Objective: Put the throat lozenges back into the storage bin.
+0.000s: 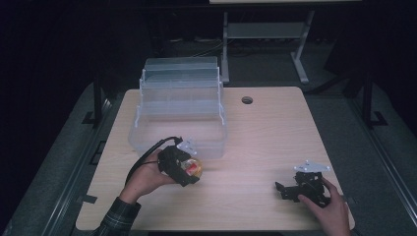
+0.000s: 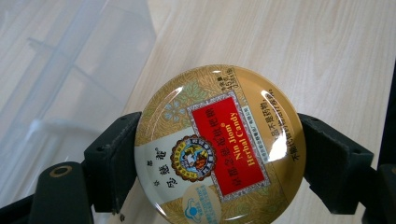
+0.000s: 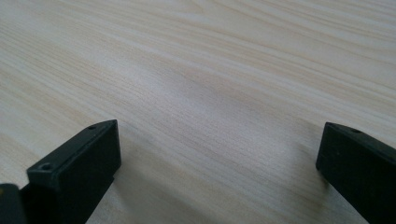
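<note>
Clear plastic made up the storage box (image 1: 179, 110) standing at the far left of the pale wooden surface (image 1: 265, 142); its stepped tiers were folded open toward the back, and nothing could be made out inside it. Just in front of its near wall, the left hand-held gripper (image 1: 189, 169) was clamped on a round gold candy tin (image 2: 219, 147), one black jaw pressed against each side of the rim. In the left gripper view the lid faced the camera: a red panel carried the words "Nin Jiom Herbal Candy" in gold beside Chinese characters, a round emblem sat next to it on a white field, and lines of small Chinese print ran along the gold border, too fine to read. The tin showed above the bare surface, with the translucent box wall at the upper left of that view. Well apart, at the near right of the surface, the right hand-held gripper (image 1: 287, 189) was held in the person's right hand (image 1: 329, 206) with its jaws spread wide over bare wood grain, nothing between them.
</note>
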`<state>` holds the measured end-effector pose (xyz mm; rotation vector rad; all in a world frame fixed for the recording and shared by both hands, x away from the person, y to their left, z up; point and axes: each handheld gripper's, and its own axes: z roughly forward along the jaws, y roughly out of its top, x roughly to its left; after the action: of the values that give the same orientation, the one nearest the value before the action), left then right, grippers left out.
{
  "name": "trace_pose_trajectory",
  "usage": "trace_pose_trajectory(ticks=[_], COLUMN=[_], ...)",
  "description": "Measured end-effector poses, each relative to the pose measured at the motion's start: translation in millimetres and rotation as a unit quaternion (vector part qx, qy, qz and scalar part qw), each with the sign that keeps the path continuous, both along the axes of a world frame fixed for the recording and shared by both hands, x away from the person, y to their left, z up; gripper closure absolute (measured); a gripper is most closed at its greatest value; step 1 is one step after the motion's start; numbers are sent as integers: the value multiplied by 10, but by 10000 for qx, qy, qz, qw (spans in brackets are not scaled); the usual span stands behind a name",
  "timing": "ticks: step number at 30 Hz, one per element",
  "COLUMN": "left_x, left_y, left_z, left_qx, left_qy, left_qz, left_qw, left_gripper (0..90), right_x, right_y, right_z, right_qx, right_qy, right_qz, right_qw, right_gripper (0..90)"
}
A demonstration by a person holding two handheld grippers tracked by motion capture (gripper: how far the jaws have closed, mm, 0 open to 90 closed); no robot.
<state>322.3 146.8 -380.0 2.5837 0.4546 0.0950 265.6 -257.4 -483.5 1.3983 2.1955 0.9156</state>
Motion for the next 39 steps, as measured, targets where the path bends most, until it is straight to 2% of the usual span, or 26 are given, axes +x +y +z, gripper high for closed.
trace_pose_trajectory(ticks=[7, 22, 30, 39], left_x=[24, 64, 90, 135], left_y=[92, 270, 369, 474], left_z=[13, 46, 84, 168], left_qx=[66, 70, 9, 91], left_qy=[2, -21, -33, -99], left_qz=[131, 381, 540, 628], left_qw=[9999, 9992, 9985, 9979], left_gripper=[195, 195, 195, 195], right_x=[0, 0, 0, 0], right_y=[0, 0, 0, 0], right_z=[0, 0, 0, 0], right_qx=[0, -1, 2, 5], right_qy=[0, -1, 0, 1], right_qz=[1, 1, 0, -2], right_qw=[10000, 10000, 10000, 10000], right_gripper=[0, 0, 0, 0])
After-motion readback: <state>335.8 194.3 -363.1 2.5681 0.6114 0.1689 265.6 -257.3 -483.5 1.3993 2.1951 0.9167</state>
